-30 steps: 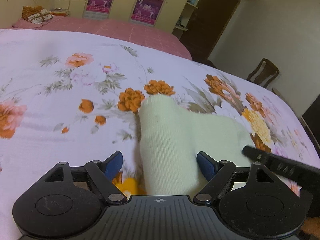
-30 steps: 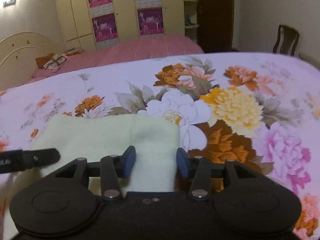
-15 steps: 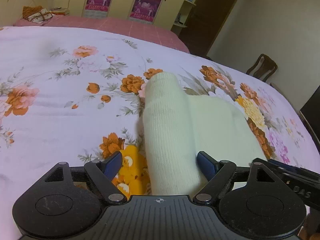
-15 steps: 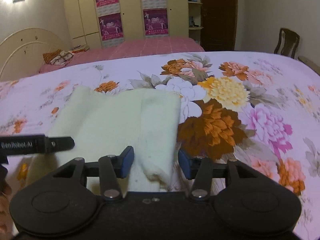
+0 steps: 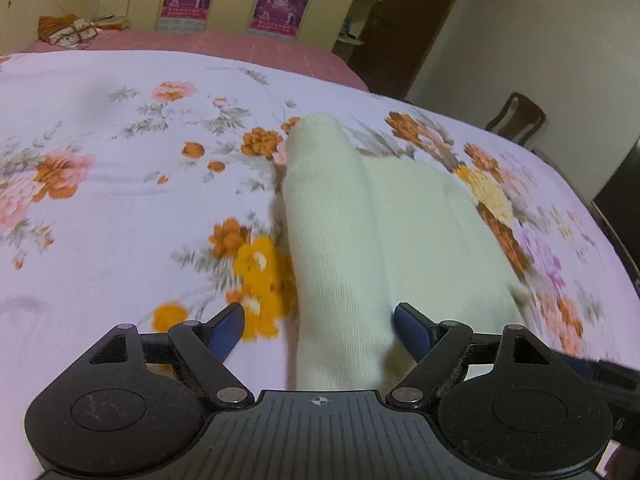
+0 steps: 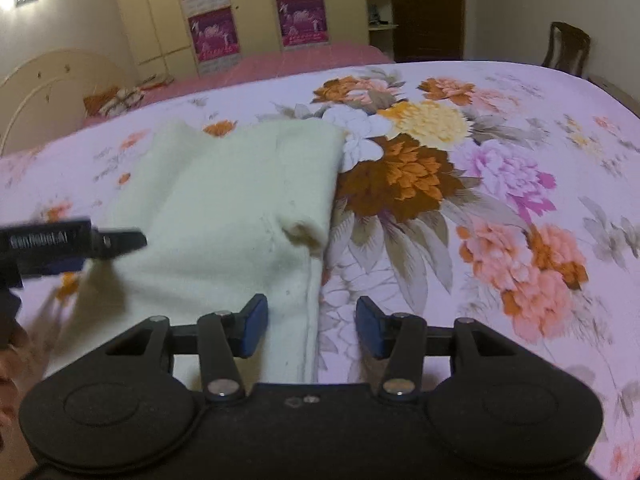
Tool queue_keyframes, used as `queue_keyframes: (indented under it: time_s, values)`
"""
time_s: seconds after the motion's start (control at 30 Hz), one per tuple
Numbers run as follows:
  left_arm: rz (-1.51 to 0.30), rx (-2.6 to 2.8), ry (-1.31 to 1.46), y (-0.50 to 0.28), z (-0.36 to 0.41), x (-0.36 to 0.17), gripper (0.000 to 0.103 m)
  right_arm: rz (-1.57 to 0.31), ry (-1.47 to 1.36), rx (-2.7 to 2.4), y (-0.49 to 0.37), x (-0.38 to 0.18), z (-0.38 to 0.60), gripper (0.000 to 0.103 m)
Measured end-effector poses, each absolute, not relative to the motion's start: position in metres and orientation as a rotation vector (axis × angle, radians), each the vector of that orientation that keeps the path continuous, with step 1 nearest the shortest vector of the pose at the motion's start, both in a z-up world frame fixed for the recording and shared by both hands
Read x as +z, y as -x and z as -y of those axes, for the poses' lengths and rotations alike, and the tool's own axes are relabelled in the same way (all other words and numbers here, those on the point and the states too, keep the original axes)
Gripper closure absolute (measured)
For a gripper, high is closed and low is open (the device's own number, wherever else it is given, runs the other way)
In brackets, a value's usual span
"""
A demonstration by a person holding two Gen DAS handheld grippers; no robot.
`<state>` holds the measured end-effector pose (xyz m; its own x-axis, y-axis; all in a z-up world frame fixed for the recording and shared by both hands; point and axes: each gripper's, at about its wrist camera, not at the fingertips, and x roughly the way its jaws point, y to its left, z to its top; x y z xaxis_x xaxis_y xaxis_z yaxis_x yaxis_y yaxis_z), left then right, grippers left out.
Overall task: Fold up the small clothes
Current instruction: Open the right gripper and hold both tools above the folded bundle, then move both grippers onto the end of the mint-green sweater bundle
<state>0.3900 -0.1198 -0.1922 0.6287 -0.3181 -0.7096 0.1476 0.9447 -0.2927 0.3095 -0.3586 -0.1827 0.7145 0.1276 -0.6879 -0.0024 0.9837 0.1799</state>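
Observation:
A cream knit garment (image 5: 420,232) lies folded on the floral bedsheet (image 5: 100,208). Its left side forms a raised roll (image 5: 340,280) that runs between the fingers of my left gripper (image 5: 320,330). That gripper is open, with its left pad well clear of the cloth. In the right wrist view the garment (image 6: 232,200) lies flat with a small bump at its right edge. This edge passes between the pads of my open right gripper (image 6: 312,324), which do not press on it. A left gripper finger (image 6: 116,242) pokes in from the left.
The floral sheet (image 6: 500,220) stretches wide to the right of the garment and to its left. Behind it is a pink bed (image 5: 240,44) with a bundle (image 5: 68,30) on it. Wardrobes with posters (image 6: 296,20) line the back wall, and a wooden chair (image 6: 568,48) stands at the right.
Both grippers have drawn back from the garment, so more of it shows. The corner that stood between the right fingers now lies on the sheet ahead.

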Motion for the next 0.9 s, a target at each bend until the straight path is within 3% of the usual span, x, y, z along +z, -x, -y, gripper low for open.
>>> queue_keyframes:
  time_s: [0.23, 0.53, 0.7, 0.9]
  values:
    - [-0.841, -0.287, 0.066, -0.340, 0.125, -0.202, 0.022, -0.826, -0.150, 0.070, -0.278, -0.197, 0.353, 0.057]
    - [-0.900, -0.276, 0.125, -0.323, 0.116, -0.187, 0.022, -0.869, -0.163, 0.042, -0.248, -0.186, 0.348, 0.056]
    - [-0.867, -0.258, 0.168, -0.323, 0.115, -0.170, 0.022, -0.761, -0.257, 0.063, -0.236, -0.157, 0.357, 0.039]
    - [-0.882, -0.240, 0.176, -0.363, 0.128, -0.166, 0.021, -0.747, -0.272, 0.127, -0.276, -0.152, 0.367, 0.037]
